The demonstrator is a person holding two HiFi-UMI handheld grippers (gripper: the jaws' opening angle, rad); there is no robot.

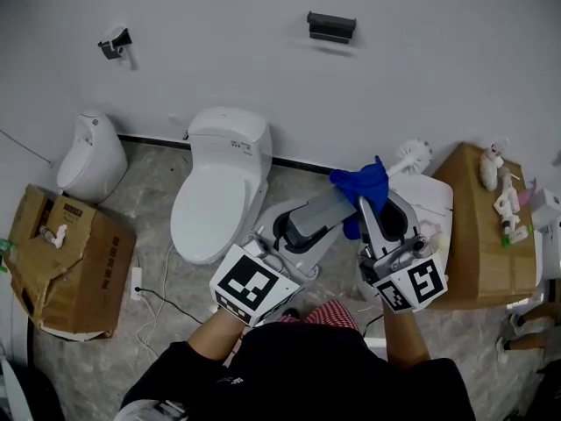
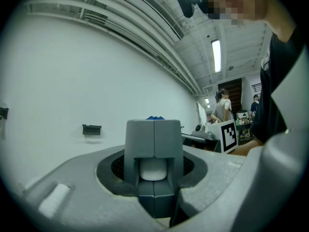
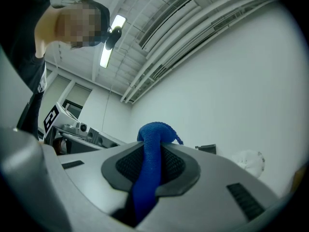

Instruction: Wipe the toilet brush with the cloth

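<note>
From where I stand I count two grippers (image 2: 154, 144) (image 3: 149, 163), one blue cloth (image 1: 364, 182), one toilet brush (image 1: 414, 154), one toilet (image 1: 223, 174), one small urinal (image 1: 90, 156), two cardboard boxes (image 1: 70, 261) (image 1: 482, 235) and two wall fixtures (image 1: 331, 26) (image 1: 116, 44).

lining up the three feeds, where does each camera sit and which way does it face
Left gripper view: rides the left gripper, looking along jaws closed on the toilet brush toward the wall; dark torso at right.
Right gripper view: rides the right gripper, looking upward along jaws clamping the cloth; torso at left.
Head view: on the head, steeply down at both grippers and toilet; forearms show.
Shared: both gripper views catch the black wall bracket.
</note>
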